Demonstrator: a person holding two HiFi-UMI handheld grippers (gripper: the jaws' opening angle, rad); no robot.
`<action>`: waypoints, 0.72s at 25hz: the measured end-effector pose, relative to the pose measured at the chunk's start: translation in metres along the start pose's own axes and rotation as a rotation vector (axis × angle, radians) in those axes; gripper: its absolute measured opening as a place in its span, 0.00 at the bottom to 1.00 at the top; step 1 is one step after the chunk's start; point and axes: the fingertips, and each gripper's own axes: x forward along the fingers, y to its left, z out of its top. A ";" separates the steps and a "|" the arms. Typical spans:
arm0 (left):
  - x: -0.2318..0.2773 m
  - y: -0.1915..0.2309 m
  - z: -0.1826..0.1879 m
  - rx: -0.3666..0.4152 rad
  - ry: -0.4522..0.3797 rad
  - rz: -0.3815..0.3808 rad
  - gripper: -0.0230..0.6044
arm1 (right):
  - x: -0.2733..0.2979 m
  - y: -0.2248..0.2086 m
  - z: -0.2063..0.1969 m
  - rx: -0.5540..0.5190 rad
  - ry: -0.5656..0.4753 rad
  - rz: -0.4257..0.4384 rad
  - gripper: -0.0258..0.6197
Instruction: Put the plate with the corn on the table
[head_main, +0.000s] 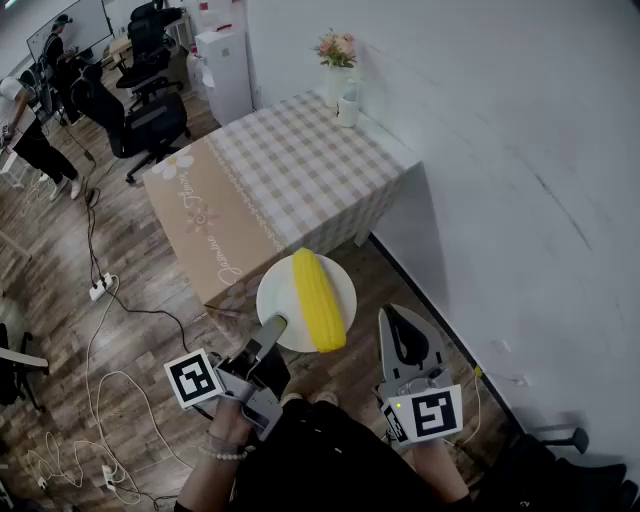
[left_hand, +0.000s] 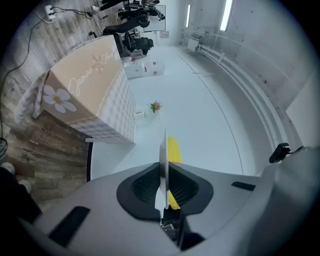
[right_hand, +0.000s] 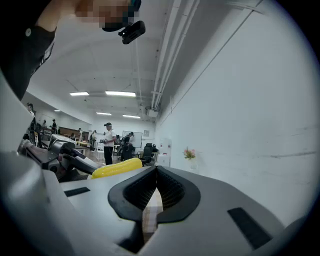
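While our left hand-held gripper (head_main: 274, 326) clamps the near rim of the plate (head_main: 283, 292), the corn (head_main: 318, 298) lies across it.
We hold the plate in the air above the wooden floor (head_main: 150, 300), near the front edge of the checked-cloth table (head_main: 300, 170) but not on it. Our right hand-held gripper (head_main: 398, 325) hangs beside the plate, jaws together and empty.

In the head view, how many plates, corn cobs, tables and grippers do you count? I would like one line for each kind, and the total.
Plate: 1
Corn cob: 1
Table: 1
Grippers: 2, the left gripper and the right gripper
Total: 5
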 end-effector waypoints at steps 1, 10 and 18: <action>0.000 0.001 0.000 0.001 -0.001 0.001 0.10 | 0.000 0.001 0.000 -0.001 0.000 0.003 0.10; -0.001 0.002 0.003 0.004 -0.007 0.001 0.10 | 0.004 0.004 -0.001 -0.002 0.006 0.016 0.10; -0.002 0.003 0.005 -0.001 -0.006 -0.006 0.10 | 0.015 0.011 -0.025 0.196 0.103 0.069 0.10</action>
